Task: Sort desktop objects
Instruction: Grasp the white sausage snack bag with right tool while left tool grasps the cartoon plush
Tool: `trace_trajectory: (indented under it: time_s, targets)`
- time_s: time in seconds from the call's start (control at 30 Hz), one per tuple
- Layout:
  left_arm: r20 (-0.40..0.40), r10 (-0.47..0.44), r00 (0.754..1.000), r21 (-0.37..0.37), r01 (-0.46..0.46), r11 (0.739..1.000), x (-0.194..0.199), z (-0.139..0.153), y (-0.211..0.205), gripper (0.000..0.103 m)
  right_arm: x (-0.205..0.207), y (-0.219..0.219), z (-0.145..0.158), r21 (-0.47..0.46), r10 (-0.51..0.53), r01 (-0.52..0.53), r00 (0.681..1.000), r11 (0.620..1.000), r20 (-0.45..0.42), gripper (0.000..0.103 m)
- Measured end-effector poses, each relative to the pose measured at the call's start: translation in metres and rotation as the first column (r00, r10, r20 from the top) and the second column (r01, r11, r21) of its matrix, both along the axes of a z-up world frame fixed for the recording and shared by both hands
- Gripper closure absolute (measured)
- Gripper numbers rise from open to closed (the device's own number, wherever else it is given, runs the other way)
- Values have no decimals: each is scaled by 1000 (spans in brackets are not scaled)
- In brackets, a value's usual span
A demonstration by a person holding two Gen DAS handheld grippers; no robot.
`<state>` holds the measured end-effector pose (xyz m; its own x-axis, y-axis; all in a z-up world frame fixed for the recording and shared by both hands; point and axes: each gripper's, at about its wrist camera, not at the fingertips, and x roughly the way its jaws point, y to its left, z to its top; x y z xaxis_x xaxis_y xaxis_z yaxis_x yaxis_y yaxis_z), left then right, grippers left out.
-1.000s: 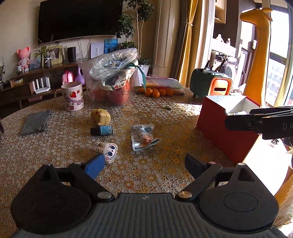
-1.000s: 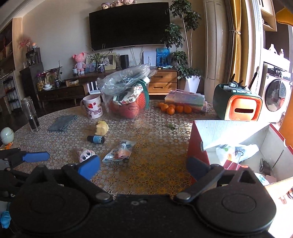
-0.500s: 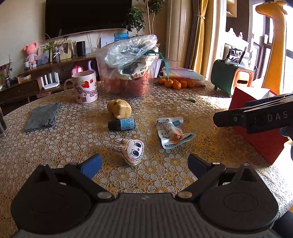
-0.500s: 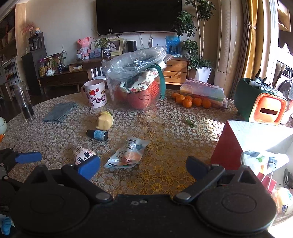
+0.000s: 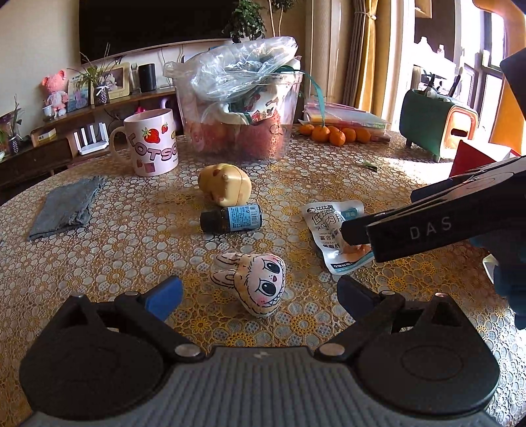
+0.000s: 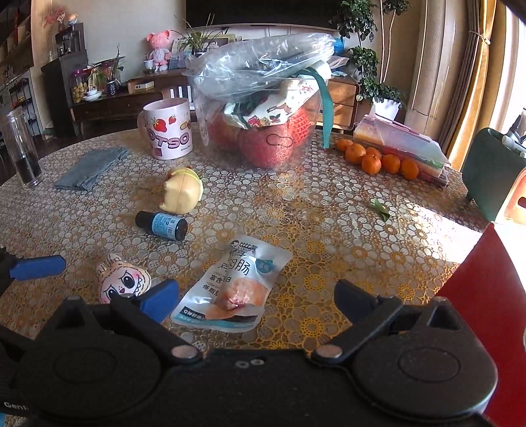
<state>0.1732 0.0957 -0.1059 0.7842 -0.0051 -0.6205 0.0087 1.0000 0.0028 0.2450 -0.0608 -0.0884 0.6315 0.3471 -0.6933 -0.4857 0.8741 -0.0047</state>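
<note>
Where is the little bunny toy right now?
The bunny toy lies on the table, right in front of the open left gripper, just nearer than the small dark bottle.

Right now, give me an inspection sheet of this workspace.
Surface: round table under a patterned lace cover.
Job's things: bunny toy, dark bottle lying on its side, yellow toy, snack pouch, red box at the right edge.
Clutter: mug, grey cloth, tub of bagged goods, oranges, glass.
Grippers: left gripper open, facing the bunny toy; right gripper open, over the snack pouch.
Cables: nothing seen.
Surroundings: TV, shelf, plants, curtains.
</note>
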Motion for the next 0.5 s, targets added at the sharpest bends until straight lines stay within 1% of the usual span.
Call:
trace_trajectory:
  time_s: [0.23, 0.5]
  targets:
    - [-22, 5, 1000, -8, -6, 1000, 14, -11, 2, 2, 24, 16, -21, -21, -15, 14, 1000, 1000, -26, 3]
    - [-15, 7, 1000, -6, -7, 1000, 22, -18, 2, 2, 38, 26, -32, -23, -16, 15, 999, 1000, -49, 5]
